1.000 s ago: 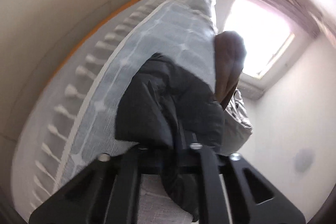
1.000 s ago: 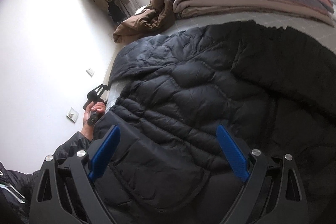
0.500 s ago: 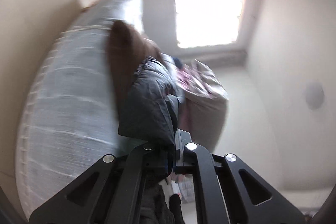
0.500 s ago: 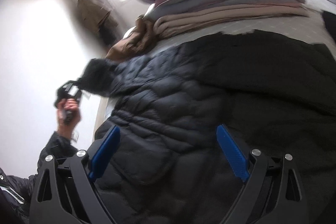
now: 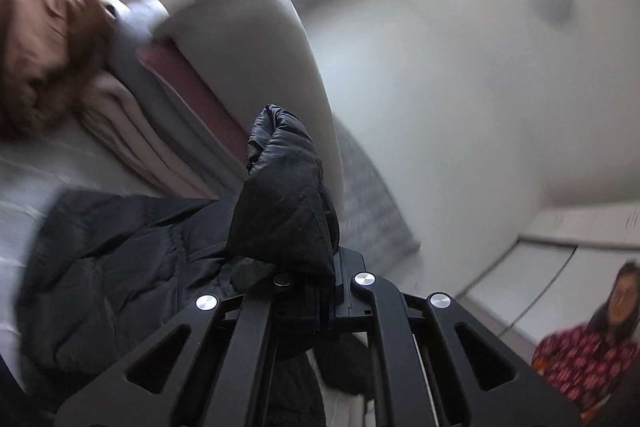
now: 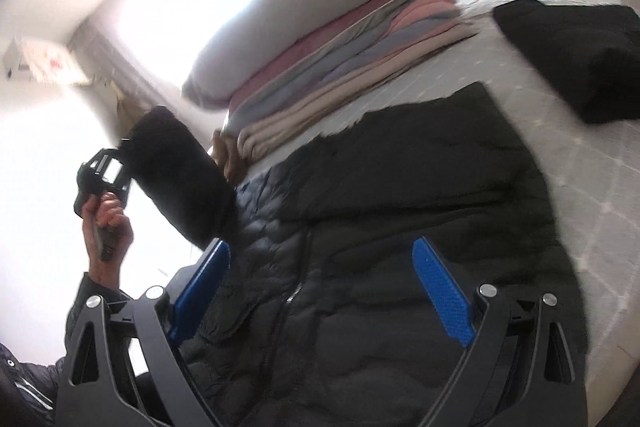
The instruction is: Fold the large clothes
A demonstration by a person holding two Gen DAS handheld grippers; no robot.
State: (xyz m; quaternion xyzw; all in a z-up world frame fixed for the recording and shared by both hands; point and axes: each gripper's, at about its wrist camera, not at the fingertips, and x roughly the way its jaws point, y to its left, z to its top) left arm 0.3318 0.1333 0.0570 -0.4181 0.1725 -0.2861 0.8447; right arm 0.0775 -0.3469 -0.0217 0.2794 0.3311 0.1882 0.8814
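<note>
Left tongs point(image 5: 316, 291) clamp jacket sleeve point(image 5: 284, 203); right tongs point(image 6: 324, 291) spread above jacket point(image 6: 400, 227).

Counts on and around the bed

One black puffer jacket point(image 6: 400, 227), one folded black garment point(image 6: 580, 55), one brown garment point(image 5: 44, 55), one stack of folded blankets point(image 6: 340, 67), two hand-held grippers: left point(image 5: 320, 291), right point(image 6: 320, 291).

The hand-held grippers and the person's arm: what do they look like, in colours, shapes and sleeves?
Both have black frames with triangular cut-outs and silver bolts. The right hand-held gripper has blue textured fingers. On the left hand-held gripper only a sliver of blue shows. The bare left hand emerges from a dark sleeve.
</note>
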